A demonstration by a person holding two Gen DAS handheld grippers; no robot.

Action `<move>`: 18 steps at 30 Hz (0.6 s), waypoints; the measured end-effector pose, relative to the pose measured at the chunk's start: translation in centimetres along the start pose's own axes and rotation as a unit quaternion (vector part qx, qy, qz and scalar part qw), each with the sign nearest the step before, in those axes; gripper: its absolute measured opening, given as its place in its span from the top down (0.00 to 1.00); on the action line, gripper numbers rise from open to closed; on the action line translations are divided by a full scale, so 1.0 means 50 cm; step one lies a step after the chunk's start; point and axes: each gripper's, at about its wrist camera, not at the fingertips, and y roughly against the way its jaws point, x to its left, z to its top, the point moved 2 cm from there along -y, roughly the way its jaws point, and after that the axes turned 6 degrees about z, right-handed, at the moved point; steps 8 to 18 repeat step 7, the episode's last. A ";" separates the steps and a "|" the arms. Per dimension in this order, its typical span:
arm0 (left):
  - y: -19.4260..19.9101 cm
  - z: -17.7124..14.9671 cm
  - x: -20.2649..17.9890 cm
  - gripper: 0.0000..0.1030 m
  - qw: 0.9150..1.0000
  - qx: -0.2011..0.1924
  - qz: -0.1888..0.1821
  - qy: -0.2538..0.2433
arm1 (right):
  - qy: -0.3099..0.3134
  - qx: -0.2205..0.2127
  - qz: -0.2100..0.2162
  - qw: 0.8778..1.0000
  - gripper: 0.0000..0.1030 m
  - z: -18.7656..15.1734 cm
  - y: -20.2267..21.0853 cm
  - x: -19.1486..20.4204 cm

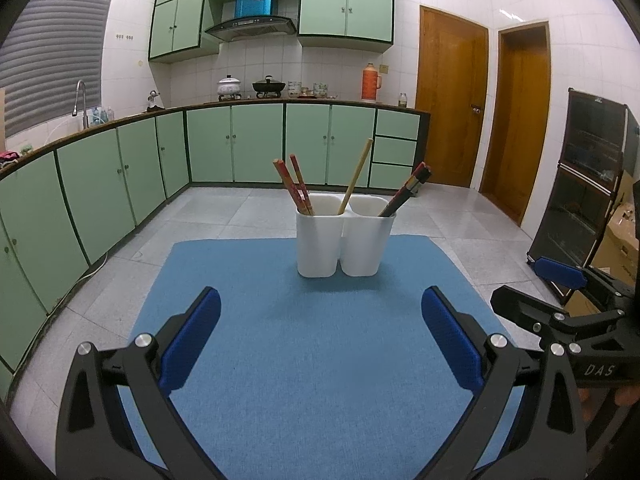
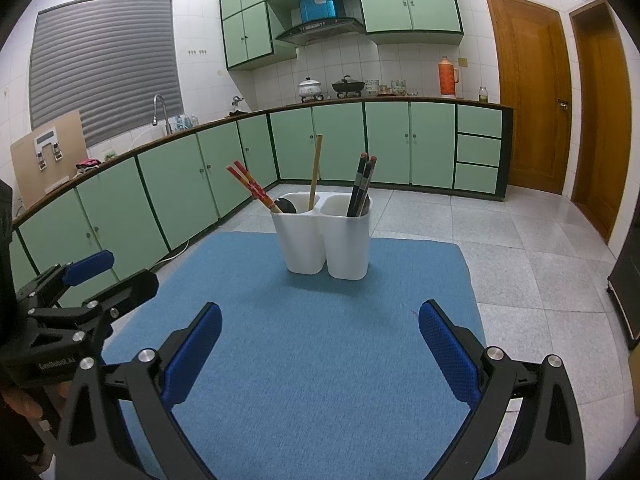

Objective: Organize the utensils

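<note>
A white two-compartment utensil holder point(image 1: 344, 238) point(image 2: 326, 236) stands at the far end of a blue mat point(image 1: 312, 352) point(image 2: 304, 344). Its left compartment holds red chopsticks point(image 1: 294, 186) point(image 2: 254, 189), a long pale wooden stick point(image 1: 356, 176) point(image 2: 315, 172) and a dark spoon bowl point(image 2: 286, 205). Dark chopsticks point(image 1: 408, 192) point(image 2: 362, 184) lean in the right compartment. My left gripper point(image 1: 320, 312) hangs open over the near mat, empty. My right gripper point(image 2: 320, 324) is open too, with nothing between its fingers. Each gripper shows at the edge of the other's view.
Green base cabinets point(image 1: 256, 144) curve around the left and back under a counter with pots, a sink tap point(image 1: 80, 100) and an orange thermos point(image 1: 370, 82). Two wooden doors point(image 1: 452, 100) stand at the right, a dark cabinet point(image 1: 584, 184) nearer. Grey floor tiles surround the mat.
</note>
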 end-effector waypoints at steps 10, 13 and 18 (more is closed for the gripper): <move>-0.002 -0.004 0.002 0.05 1.000 0.003 0.001 0.002 | 0.000 0.000 0.000 1.000 0.06 -0.004 0.001 0.003; -0.002 -0.004 0.002 0.05 1.000 0.003 0.001 0.002 | 0.000 0.000 0.000 1.000 0.06 -0.004 0.001 0.003; -0.002 -0.004 0.002 0.05 1.000 0.003 0.001 0.002 | 0.000 0.000 0.000 1.000 0.06 -0.004 0.001 0.003</move>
